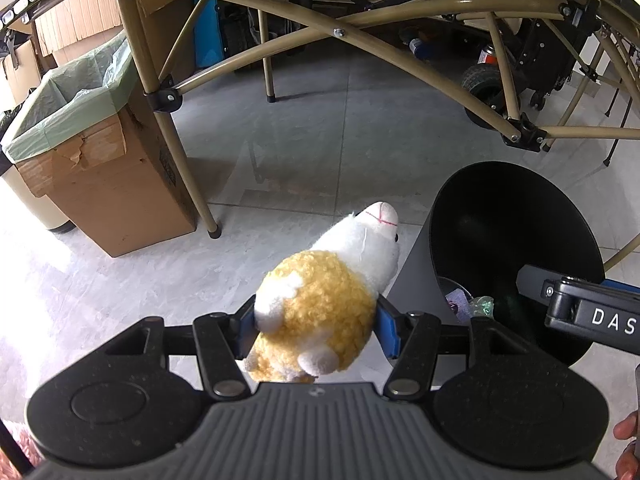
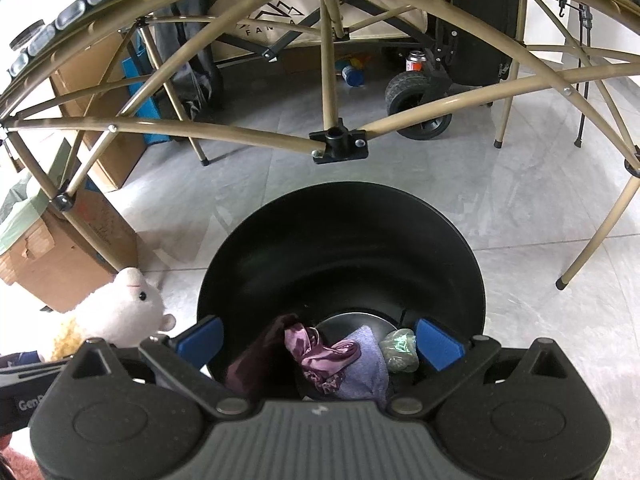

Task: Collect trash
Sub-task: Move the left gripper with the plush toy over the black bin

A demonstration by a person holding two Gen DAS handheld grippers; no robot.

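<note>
Plush toy held, bin below

Your left gripper (image 1: pixel 316 326) clamps the plush sheep (image 1: pixel 332 292) beside the black bin (image 2: pixel 340 248). Your right gripper (image 2: pixel 320 340) gapes wide over it, nothing between; purple cloth (image 2: pixel 332 354) lies inside.

Looks like a home storage room or garage corner. Grey tiled floor (image 1: pixel 320 120), tan folding table frames (image 1: pixel 360 24) overhead, a folded camping wagon (image 2: pixel 416 92) with rubber wheels, cardboard boxes, one box (image 1: pixel 100 160) lined with a green bag, gas canister (image 2: pixel 416 60) by the wall, black bin (image 2: pixel 340 248) on the tiles.
</note>
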